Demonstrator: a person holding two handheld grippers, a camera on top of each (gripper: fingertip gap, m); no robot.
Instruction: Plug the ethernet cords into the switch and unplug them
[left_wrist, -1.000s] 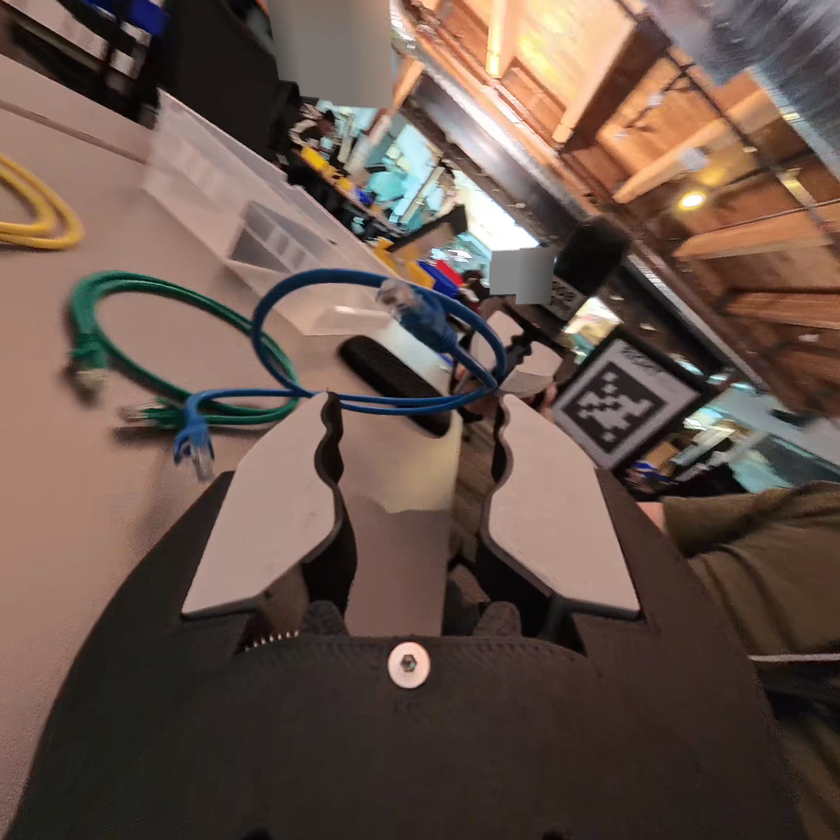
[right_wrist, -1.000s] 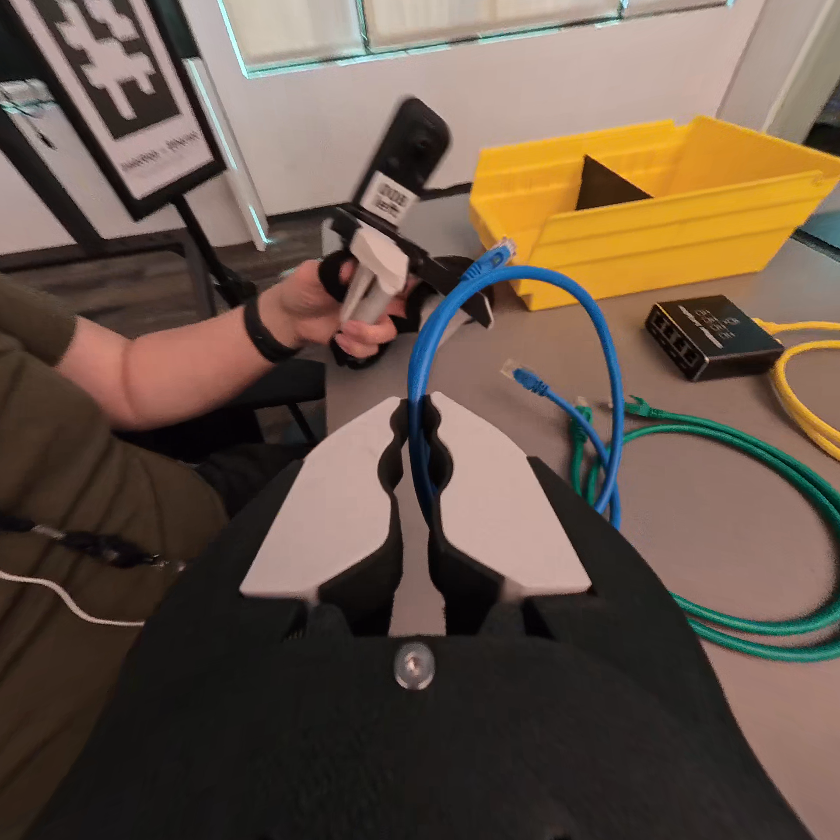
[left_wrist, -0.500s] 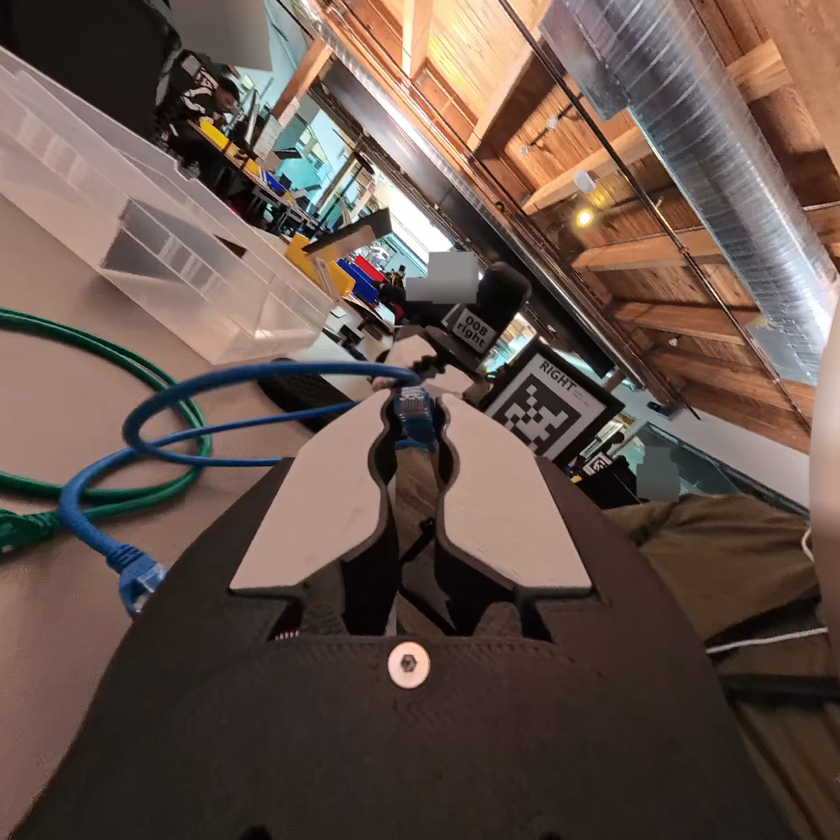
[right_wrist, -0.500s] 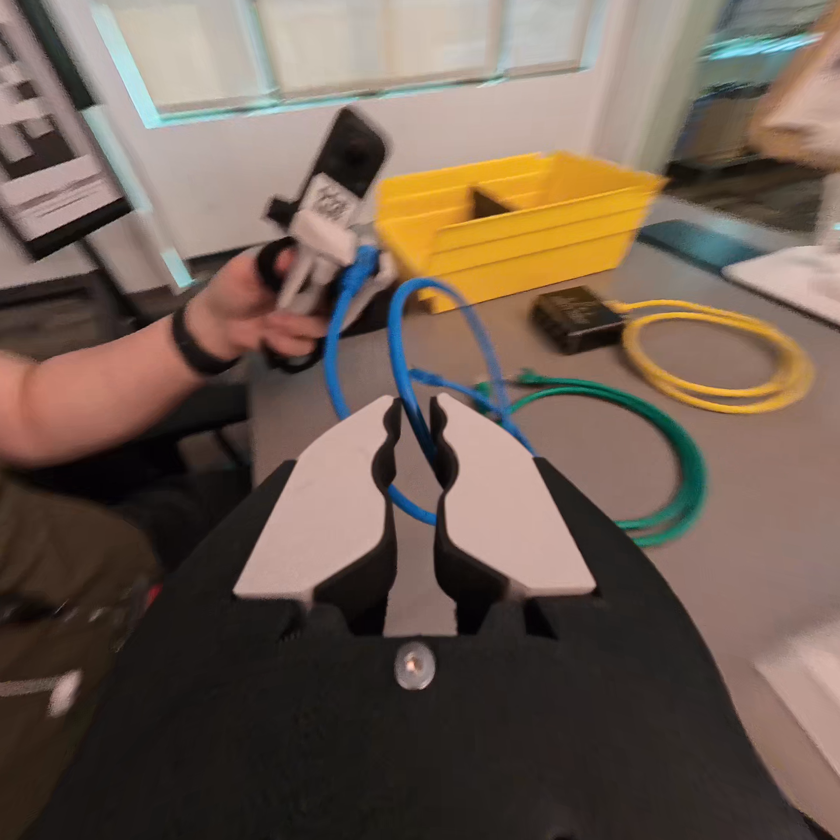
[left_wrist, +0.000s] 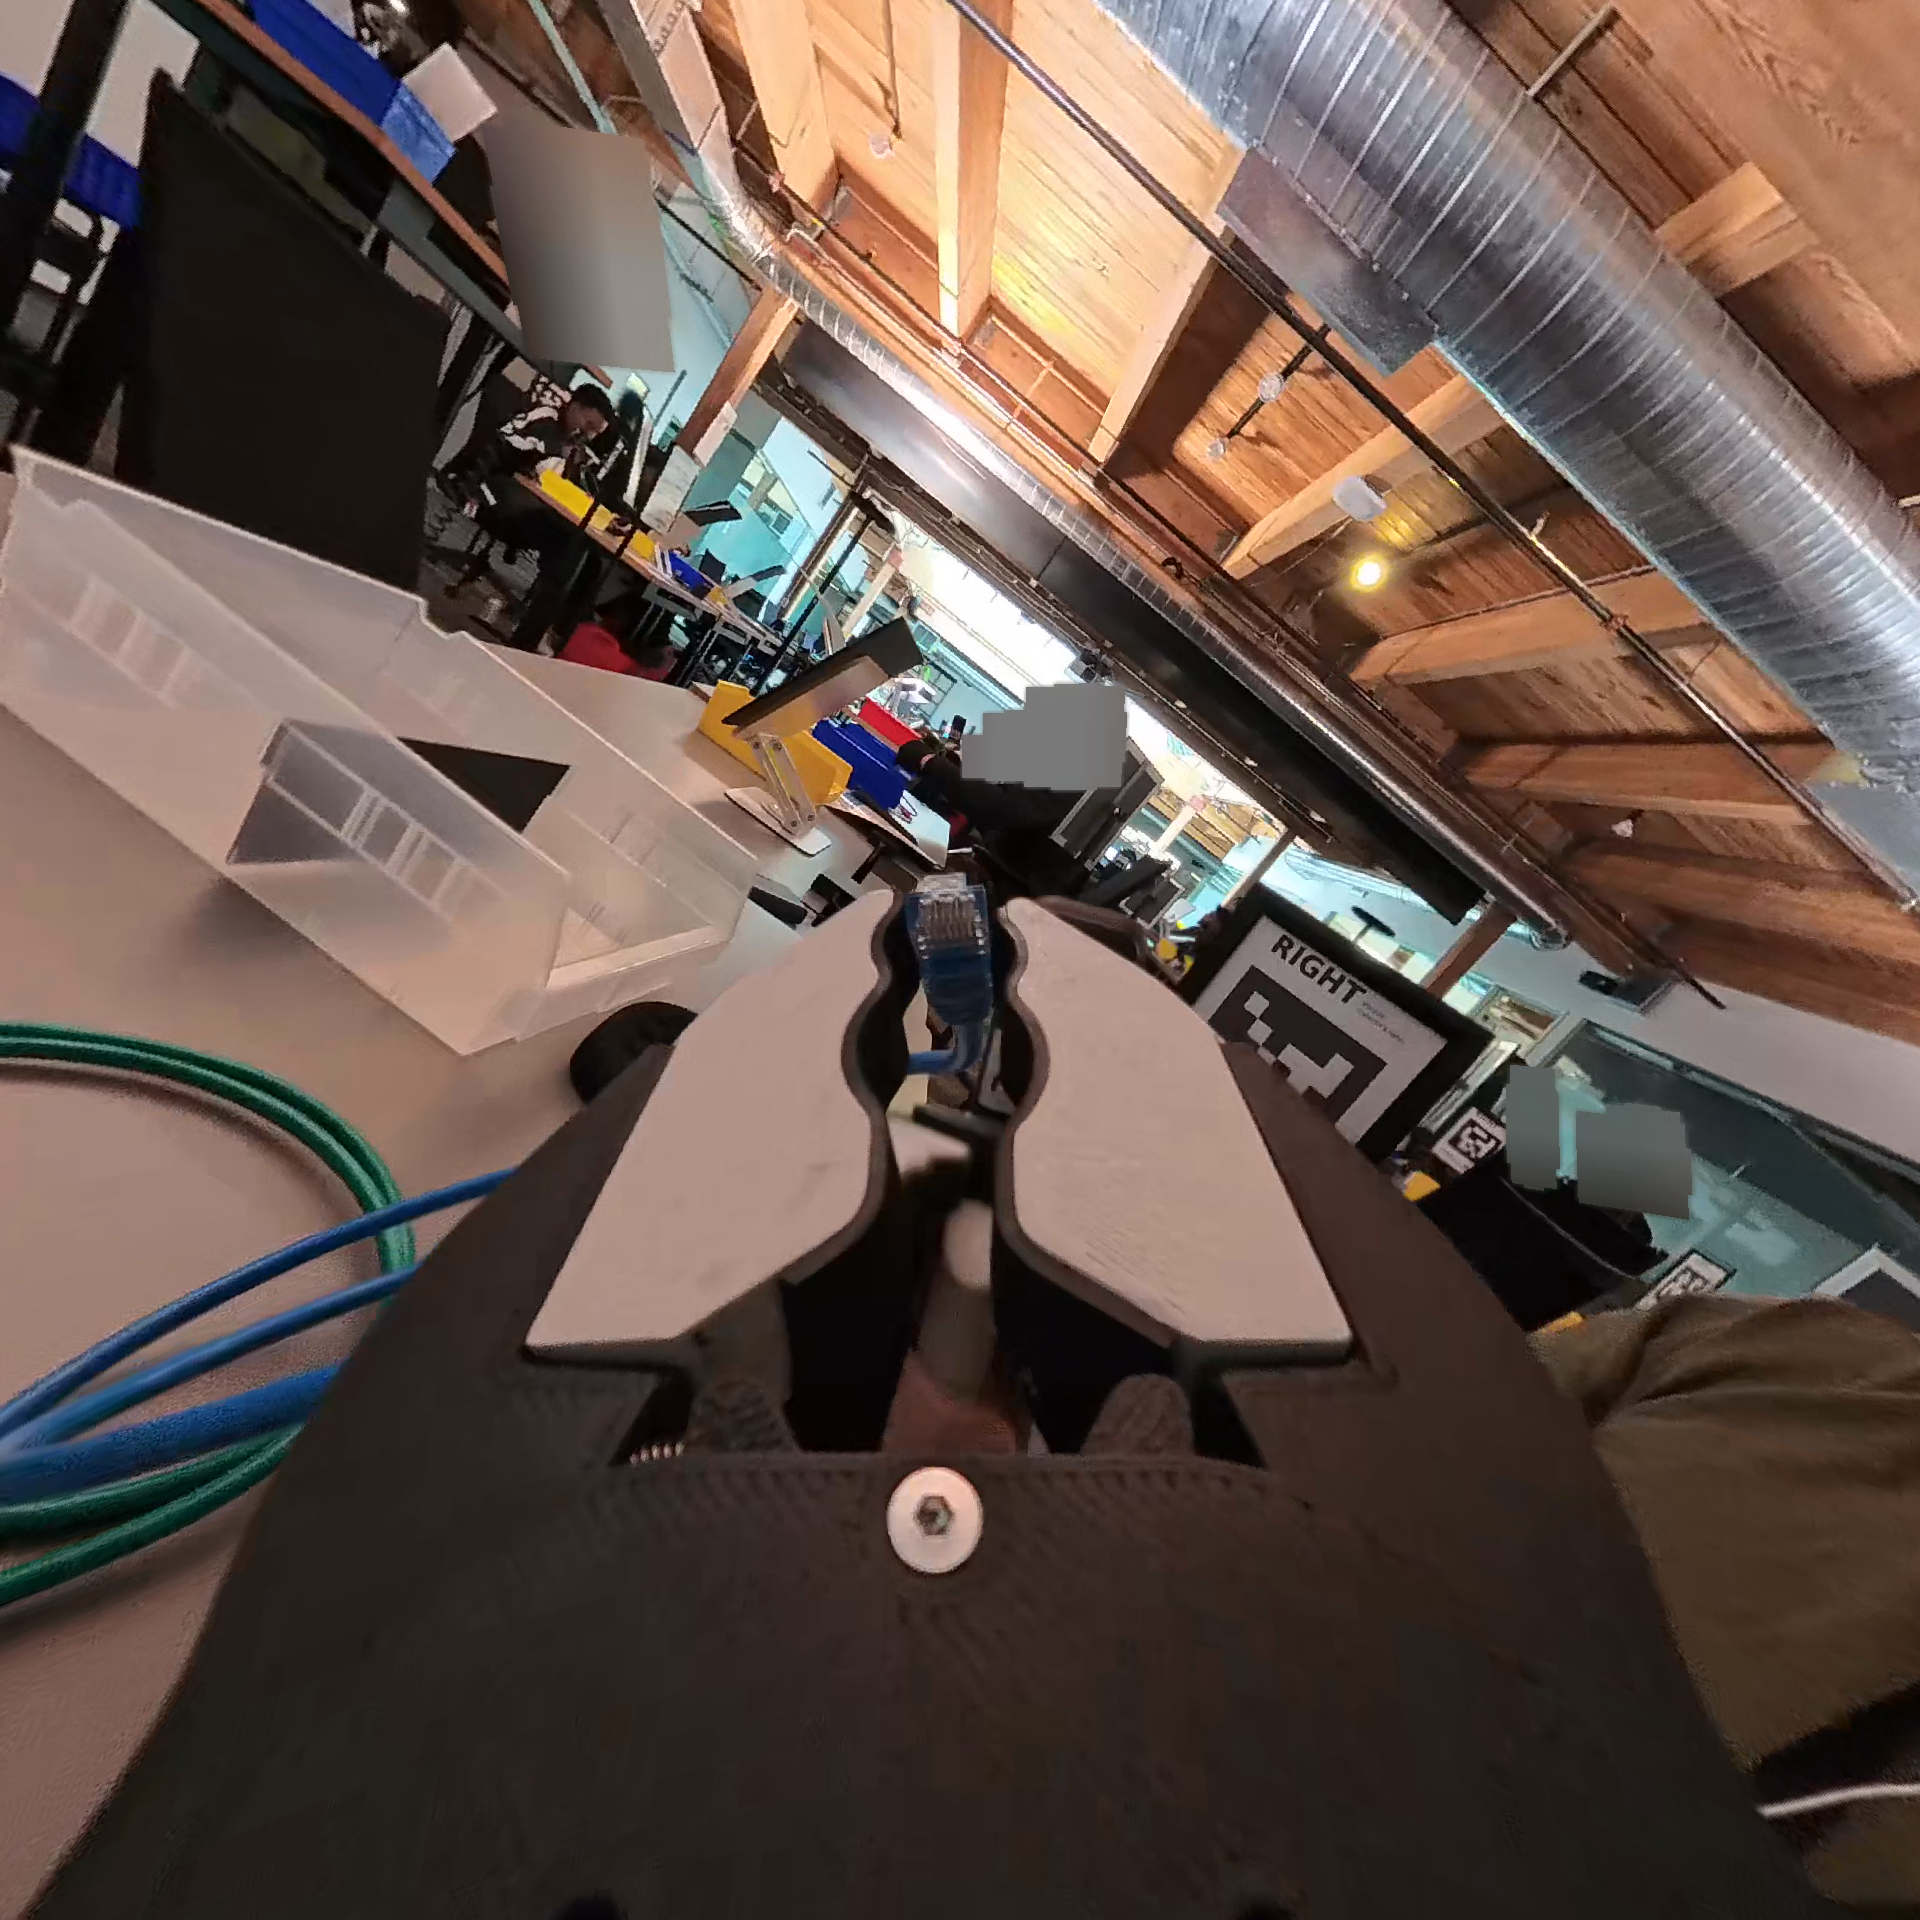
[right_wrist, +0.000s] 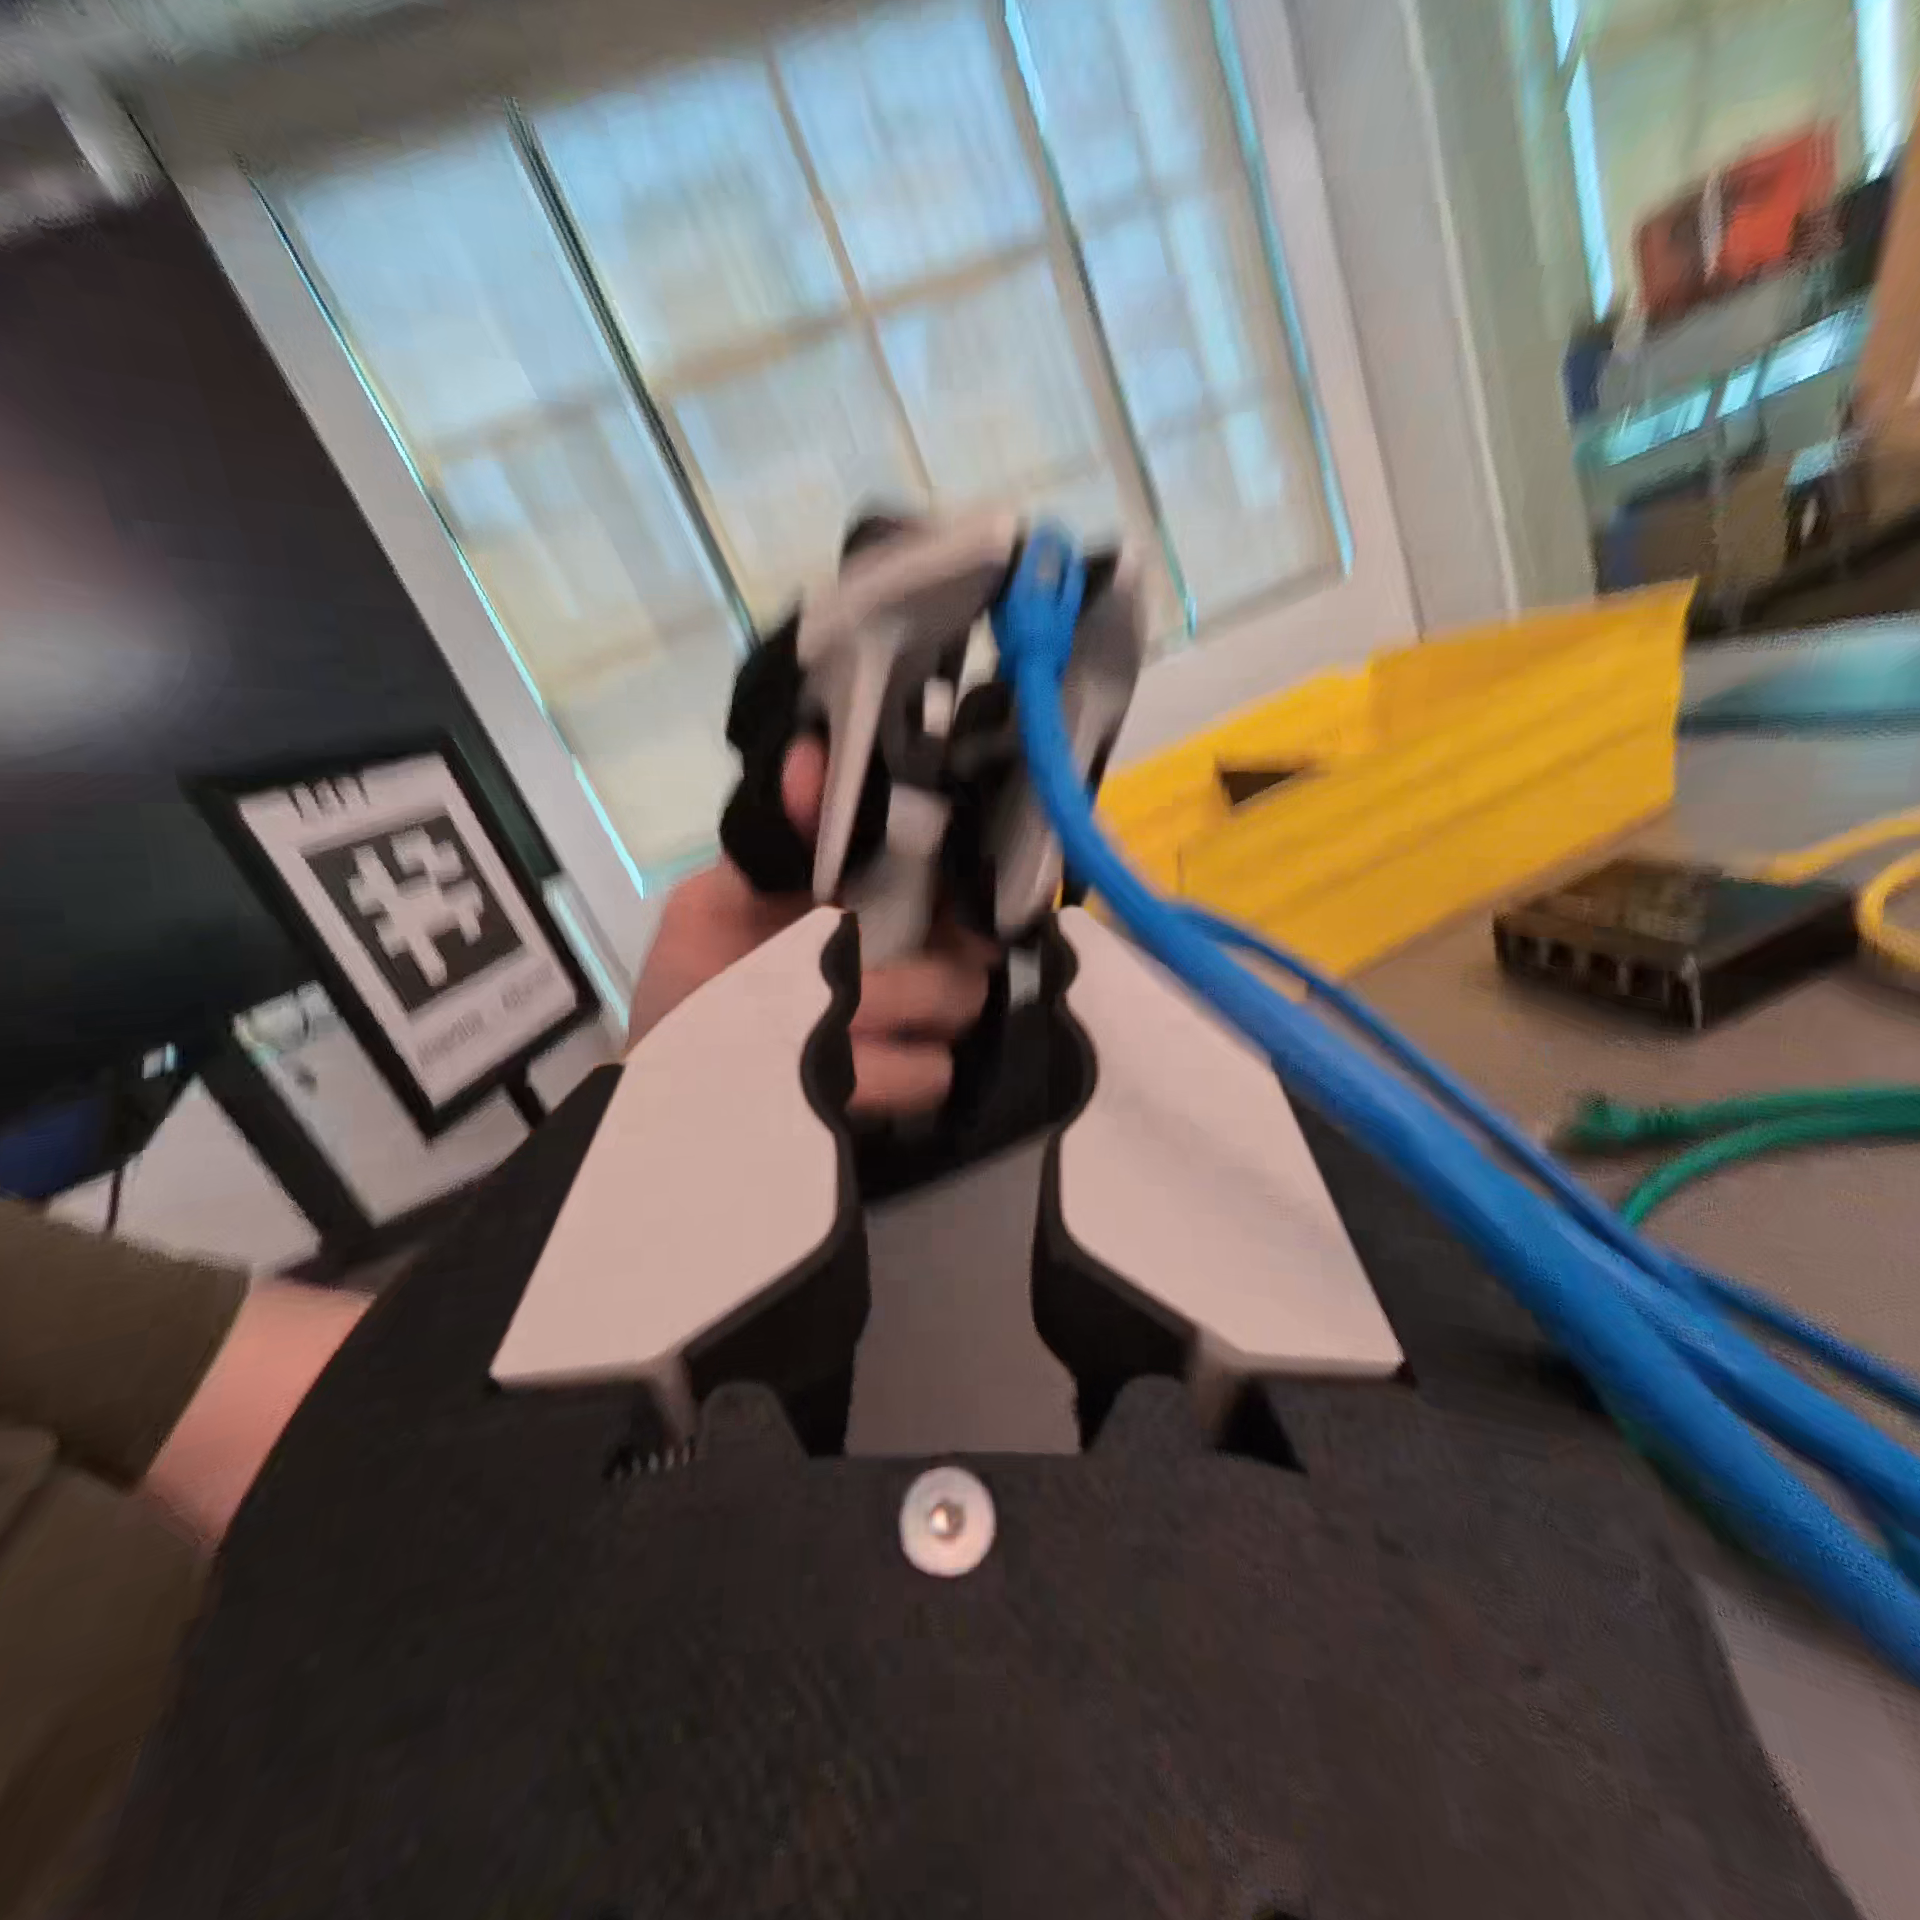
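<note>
Blue is what my left gripper (left_wrist: 943, 914) has between its pale fingers: the clear plug of the blue ethernet cord (left_wrist: 948, 951), pinched near the fingertips with its contacts pointing away from me. From there the cord drops behind the fingers and shows again as blue strands (left_wrist: 187, 1351) crossing the grey table (left_wrist: 156, 1164) toward its near left edge, lying over the green ethernet cord (left_wrist: 312, 1132). Clear plastic bins (left_wrist: 343, 790) stand along the table's far side in that view.

My right gripper (right_wrist: 951, 935) has its fingers parted with nothing between them. Its picture is blurred, but beyond the tips I can make out the left gripper (right_wrist: 1049, 592) in the person's hand (right_wrist: 894, 997), with the blue cord (right_wrist: 1351, 1091) running from it down past my right finger toward the lower right. Farther along the table sit the black switch (right_wrist: 1662, 945), its row of ports facing me, a yellow bin (right_wrist: 1455, 769) behind it, a yellow cord (right_wrist: 1870, 894) at the right edge, and the green cord (right_wrist: 1745, 1132) in front of the switch, not touching it.
</note>
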